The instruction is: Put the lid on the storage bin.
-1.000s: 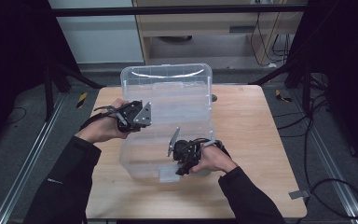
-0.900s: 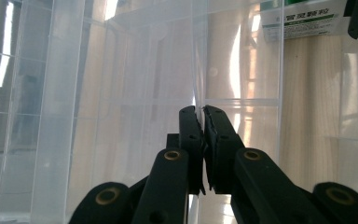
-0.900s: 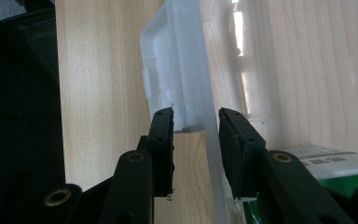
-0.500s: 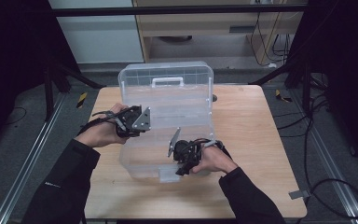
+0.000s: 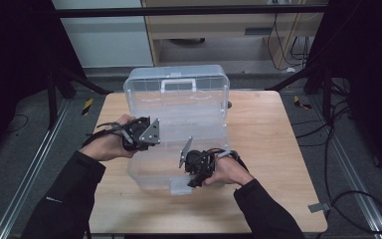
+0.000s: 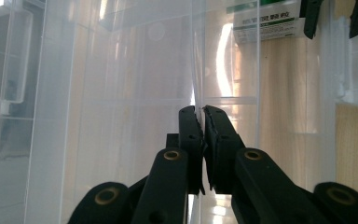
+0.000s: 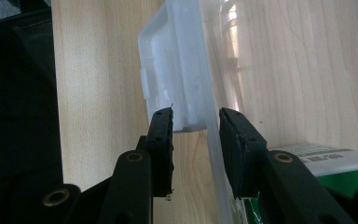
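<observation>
On the tabletop (image 5: pixel 278 149): clear box (image 5: pixel 179 164), lid (image 5: pixel 176 92) raised.
Left tongs (image 6: pixel 200 112): clamped on lid's thin edge.
Right tongs (image 7: pixel 196 123): astride front wall and latch (image 7: pixel 172 88), not pressing.
Handling: likely light, slippery, flexing; grip rims.

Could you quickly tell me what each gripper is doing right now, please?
Left gripper: shut on the thin edge of the clear box lid.
Right gripper: jaws on either side of the box front wall at its latch; whether they grip it cannot be told.
</observation>
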Available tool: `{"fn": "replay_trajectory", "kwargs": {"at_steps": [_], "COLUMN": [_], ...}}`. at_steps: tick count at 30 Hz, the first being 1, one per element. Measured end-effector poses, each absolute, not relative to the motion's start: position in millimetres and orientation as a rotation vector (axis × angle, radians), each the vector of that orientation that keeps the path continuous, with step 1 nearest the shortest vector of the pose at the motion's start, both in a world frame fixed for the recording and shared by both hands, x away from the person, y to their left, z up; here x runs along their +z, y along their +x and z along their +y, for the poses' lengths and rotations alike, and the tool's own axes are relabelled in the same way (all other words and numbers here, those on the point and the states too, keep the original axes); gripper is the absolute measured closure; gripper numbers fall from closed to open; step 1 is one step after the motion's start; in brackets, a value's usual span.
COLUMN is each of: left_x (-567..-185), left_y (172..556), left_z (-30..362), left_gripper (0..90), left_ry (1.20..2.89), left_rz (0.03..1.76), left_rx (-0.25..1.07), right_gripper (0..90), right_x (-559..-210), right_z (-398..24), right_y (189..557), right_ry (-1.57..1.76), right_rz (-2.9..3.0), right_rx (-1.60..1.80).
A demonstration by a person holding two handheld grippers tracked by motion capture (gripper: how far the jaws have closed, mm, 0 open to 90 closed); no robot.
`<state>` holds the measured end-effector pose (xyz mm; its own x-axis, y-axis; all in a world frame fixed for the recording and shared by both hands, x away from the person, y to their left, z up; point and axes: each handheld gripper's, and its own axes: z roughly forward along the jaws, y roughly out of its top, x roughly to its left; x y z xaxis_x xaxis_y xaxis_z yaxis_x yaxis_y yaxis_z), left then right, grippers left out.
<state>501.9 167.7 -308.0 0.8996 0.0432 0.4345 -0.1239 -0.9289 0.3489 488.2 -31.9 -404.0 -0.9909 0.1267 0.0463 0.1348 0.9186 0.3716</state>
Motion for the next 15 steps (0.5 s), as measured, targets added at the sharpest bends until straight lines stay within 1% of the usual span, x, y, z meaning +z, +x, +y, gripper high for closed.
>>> {"fn": "replay_trajectory", "kwargs": {"at_steps": [7, 10, 15], "left_x": [-310.1, -310.9, -310.4], "left_y": [498.1, 496.5, 496.4], "left_z": [167.7, 166.2, 165.2], "left_gripper": [85.7, 85.5, 85.1], "left_ry": [2.697, 2.701, 2.710], "left_rz": [-0.055, -0.047, -0.049], "left_rx": [0.603, 0.611, 0.618], "right_gripper": [65.3, 64.9, 66.7], "right_x": [-402.0, -395.0, -382.8], "right_z": [-37.8, -45.2, -64.3], "right_y": [485.6, 483.9, 479.3], "right_ry": [-0.272, -0.295, -0.358], "right_rz": [-3.043, -3.035, -3.039], "right_rx": [-0.665, -0.749, -0.881]}}
